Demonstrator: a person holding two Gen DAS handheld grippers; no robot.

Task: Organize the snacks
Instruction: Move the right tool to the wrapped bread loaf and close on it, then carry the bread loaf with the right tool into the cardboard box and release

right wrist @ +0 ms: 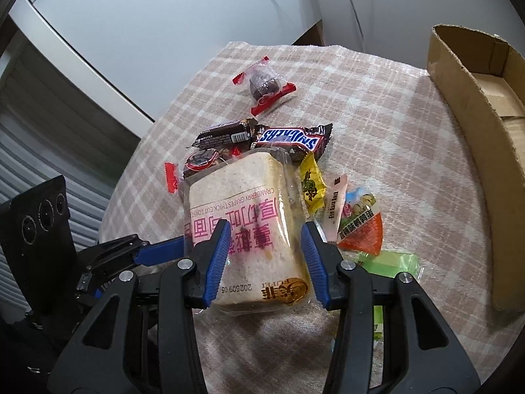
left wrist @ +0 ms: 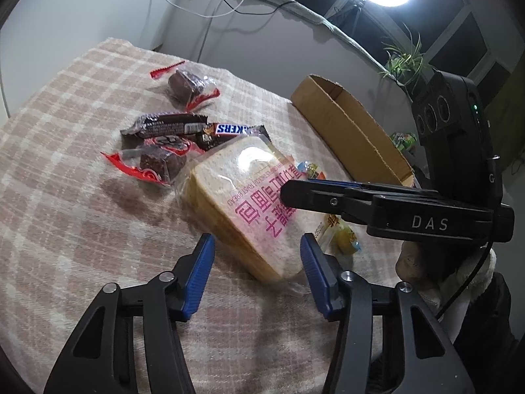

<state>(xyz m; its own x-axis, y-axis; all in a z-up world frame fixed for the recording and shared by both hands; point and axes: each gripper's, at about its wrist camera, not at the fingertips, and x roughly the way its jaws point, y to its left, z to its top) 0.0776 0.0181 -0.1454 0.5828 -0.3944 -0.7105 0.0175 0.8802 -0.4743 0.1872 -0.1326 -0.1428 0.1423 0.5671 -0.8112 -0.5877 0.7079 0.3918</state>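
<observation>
1. Bread lying wrapped on checked cloth, nearest in both views, between both sets of blue pads.
2. Right gripper straddling bread's near end, pads at its sides; firm grip or mere touch cannot be told.
3. Left gripper half open astride bread's corner, pads apart from wrapper.
4. Small packets beside bread: yellow, orange, green.
5. Snickers and dark bar just beyond bread.
6. Red-ended sweet farther off, alone.
7. Cardboard box along cloth's right edge.
</observation>
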